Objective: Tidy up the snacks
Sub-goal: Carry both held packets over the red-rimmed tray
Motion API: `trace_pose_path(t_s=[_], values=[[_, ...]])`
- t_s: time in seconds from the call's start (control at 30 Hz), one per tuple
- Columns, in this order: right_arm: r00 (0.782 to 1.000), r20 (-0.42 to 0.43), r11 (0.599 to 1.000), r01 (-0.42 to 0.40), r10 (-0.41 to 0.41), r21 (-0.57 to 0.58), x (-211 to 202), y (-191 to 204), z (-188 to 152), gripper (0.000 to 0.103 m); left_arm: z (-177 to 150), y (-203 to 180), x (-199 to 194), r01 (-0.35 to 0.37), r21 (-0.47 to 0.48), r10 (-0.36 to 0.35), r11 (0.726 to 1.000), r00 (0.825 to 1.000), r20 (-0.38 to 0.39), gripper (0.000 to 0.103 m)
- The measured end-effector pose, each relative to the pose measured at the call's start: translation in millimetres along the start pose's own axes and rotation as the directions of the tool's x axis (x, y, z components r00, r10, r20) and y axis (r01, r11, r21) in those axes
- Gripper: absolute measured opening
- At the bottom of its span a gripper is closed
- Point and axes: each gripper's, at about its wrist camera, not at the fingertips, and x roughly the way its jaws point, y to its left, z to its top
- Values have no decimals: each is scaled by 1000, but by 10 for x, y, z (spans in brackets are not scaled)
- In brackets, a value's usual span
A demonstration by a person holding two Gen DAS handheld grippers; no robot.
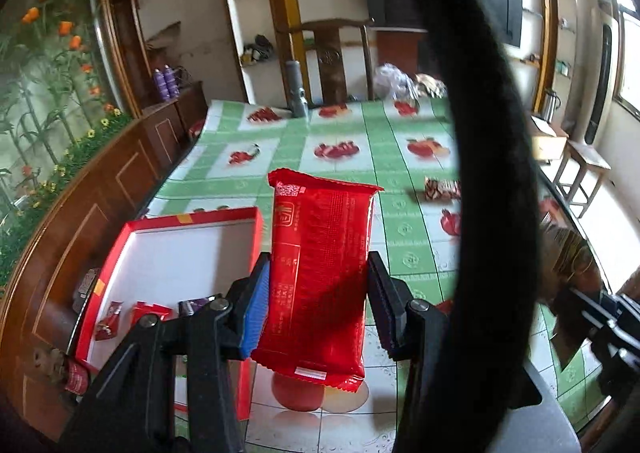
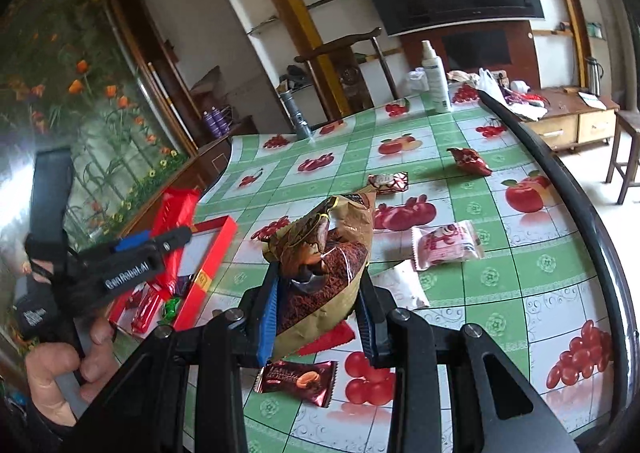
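Observation:
My left gripper (image 1: 320,293) is shut on a long red snack packet (image 1: 320,273), held upright beside and above the open red box (image 1: 180,245). The box's white floor holds a few small wrapped snacks (image 1: 148,313) at its near end. In the right wrist view my right gripper (image 2: 320,301) is shut on a crumpled brown snack bag (image 2: 328,253), lifted over the table. That view also shows the left gripper (image 2: 172,237), in a person's hand, with the red packet (image 2: 176,213) over the red box (image 2: 212,253). The right gripper (image 1: 580,301) and brown bag (image 1: 568,253) appear at the left view's right edge.
Loose snacks lie on the green fruit-print tablecloth (image 2: 500,293): a pink packet (image 2: 444,245), a white one (image 2: 400,285), a brown cookie packet (image 2: 296,377), a red-and-white one (image 2: 388,181), a dark red one (image 2: 468,161). A spray bottle (image 2: 436,81) and grey flashlight (image 2: 298,117) stand at the far edge. A black strap (image 1: 492,173) crosses the left view.

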Motion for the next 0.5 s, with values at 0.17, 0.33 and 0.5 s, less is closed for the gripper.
trace_pose_path(t_s=[0.17,0.33,0.5], values=[[1000,10,999,17,-16,-37,-16,111,7,33,9,57,-105,-17,-18,18,1000,999,35,48],[999,17,997,43,-42,-70,-34,212,16,33,5,87,-158,-27,-30,29,999,998,54,48],[995,18,990,97,-96,-101,-2,277,38,33,1,129,-174,-32,-46,34,998,997,62,48]])
